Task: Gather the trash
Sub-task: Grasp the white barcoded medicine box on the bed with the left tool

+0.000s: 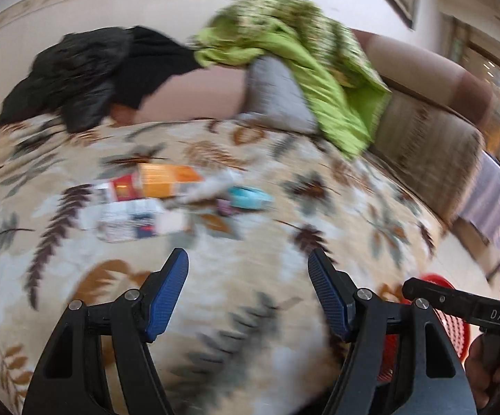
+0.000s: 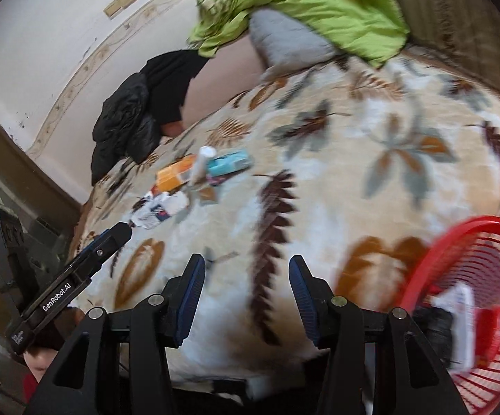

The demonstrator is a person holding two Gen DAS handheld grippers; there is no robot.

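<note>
My left hand-held gripper (image 1: 248, 269) & right hand-held gripper (image 2: 246, 276) both gape, empty; orange cardboard box (image 1: 167, 181) lies ahead-left, crosswise, left nearer.

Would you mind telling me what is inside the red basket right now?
In the red basket lie a white and red packet and something dark beside it. Blur and the mesh wall hide the rest of the bottom.

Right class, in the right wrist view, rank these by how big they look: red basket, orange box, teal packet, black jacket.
1. red basket, though it sits nearest the camera
2. black jacket
3. orange box and teal packet: too alike to rank
</note>
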